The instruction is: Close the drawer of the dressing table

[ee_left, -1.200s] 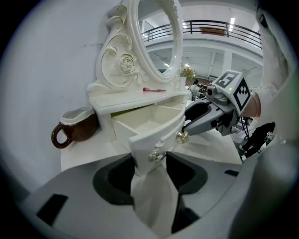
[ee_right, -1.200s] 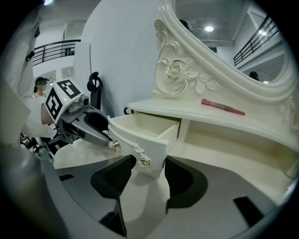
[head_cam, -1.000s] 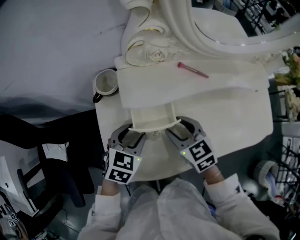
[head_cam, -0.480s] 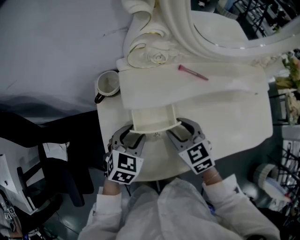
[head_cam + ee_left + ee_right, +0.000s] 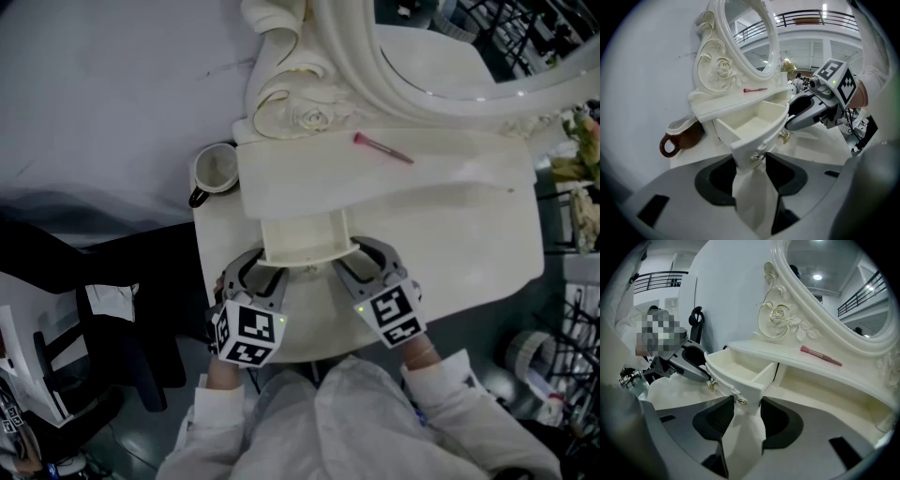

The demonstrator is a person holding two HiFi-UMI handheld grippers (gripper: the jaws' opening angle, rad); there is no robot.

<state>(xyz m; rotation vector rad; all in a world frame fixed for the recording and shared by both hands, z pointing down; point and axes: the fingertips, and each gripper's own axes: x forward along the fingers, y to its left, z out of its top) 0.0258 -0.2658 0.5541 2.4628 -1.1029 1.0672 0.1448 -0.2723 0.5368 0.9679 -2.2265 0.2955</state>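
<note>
The white drawer (image 5: 305, 239) of the dressing table (image 5: 469, 244) stands pulled out and looks empty. My left gripper (image 5: 269, 267) is at its left front corner and my right gripper (image 5: 358, 258) at its right front corner. In the left gripper view the corner with a small brass knob (image 5: 756, 158) fills the gap of the left gripper (image 5: 751, 159), whose jaws have just been closing. In the right gripper view the other corner and knob (image 5: 740, 401) sit inside the right gripper (image 5: 746, 401), which has also just been closing. Both pairs of pads look in touch with the drawer front.
A brown-and-white mug (image 5: 213, 169) stands on the table's left corner. A pink brush (image 5: 382, 148) lies on the shelf above the drawer. The oval mirror (image 5: 450, 56) with its carved frame rises behind. A black chair (image 5: 103, 328) is on the floor at the left.
Both grippers stay at the drawer's front corners and the drawer stands as far out as before. Only the head view has shifted slightly.
</note>
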